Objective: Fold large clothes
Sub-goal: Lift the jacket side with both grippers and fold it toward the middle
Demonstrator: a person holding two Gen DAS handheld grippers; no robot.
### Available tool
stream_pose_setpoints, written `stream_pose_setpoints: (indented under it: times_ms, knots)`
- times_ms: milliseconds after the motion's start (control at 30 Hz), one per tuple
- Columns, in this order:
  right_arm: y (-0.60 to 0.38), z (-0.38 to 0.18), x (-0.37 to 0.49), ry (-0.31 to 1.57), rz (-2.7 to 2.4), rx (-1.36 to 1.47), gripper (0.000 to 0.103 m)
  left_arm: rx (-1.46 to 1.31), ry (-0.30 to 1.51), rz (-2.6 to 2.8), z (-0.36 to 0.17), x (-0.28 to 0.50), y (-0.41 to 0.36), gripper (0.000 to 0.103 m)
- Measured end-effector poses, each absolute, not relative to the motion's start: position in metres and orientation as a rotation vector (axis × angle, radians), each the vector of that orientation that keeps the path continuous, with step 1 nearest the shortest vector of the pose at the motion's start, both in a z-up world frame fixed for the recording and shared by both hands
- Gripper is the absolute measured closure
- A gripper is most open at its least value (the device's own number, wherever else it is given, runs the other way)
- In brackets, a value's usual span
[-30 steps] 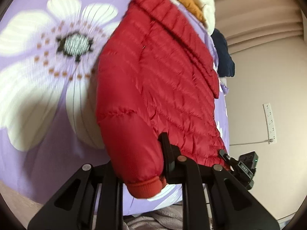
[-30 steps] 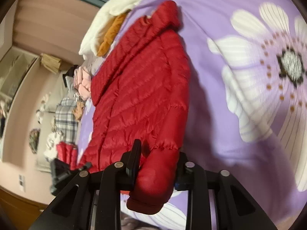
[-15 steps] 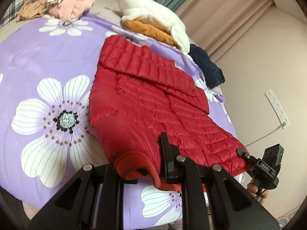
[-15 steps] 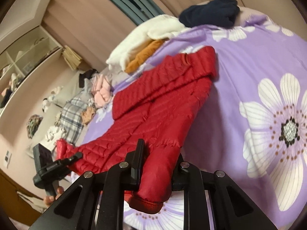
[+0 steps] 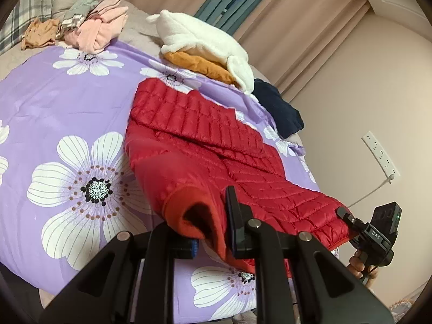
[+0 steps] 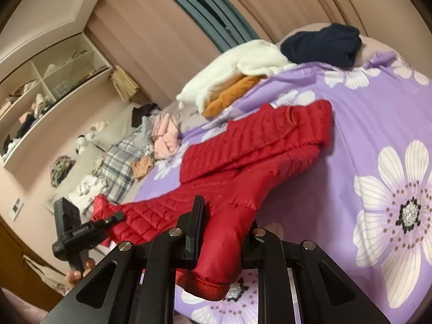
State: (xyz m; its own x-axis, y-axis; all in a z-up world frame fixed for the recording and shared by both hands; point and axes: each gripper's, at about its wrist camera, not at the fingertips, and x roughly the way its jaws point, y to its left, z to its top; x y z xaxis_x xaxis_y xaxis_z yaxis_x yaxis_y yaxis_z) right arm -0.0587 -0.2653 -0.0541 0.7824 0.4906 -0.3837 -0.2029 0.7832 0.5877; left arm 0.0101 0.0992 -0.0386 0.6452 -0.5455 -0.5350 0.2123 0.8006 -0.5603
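Jacket [image 5: 205, 145] sleeve cuffs sit clamped in each hand-held gripper [image 5: 209, 232] [image 6: 224, 243], body on bedspread [image 5: 67, 113].

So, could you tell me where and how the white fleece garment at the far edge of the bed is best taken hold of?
Take the white fleece garment by the loose edge that droops over the orange garment, coming from the near side of the bed, over the red puffer jacket. That edge hangs free. The rest is a soft heap with nothing to pinch.

left gripper [image 5: 213, 229] clamped on red cuff, right gripper [image 6: 224, 240] pinching a sleeve, jaws just closing further; both angled down.
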Motion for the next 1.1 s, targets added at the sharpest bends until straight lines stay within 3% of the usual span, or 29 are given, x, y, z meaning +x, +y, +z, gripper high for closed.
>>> stream_pose_setpoints:
  times_ms: [1100]
  knots:
    - [-0.266,0.005,-0.087,0.349,0.508,0.492,0.083,-0.404,0.563,-0.51,0.035,-0.039,0.102,0.087]
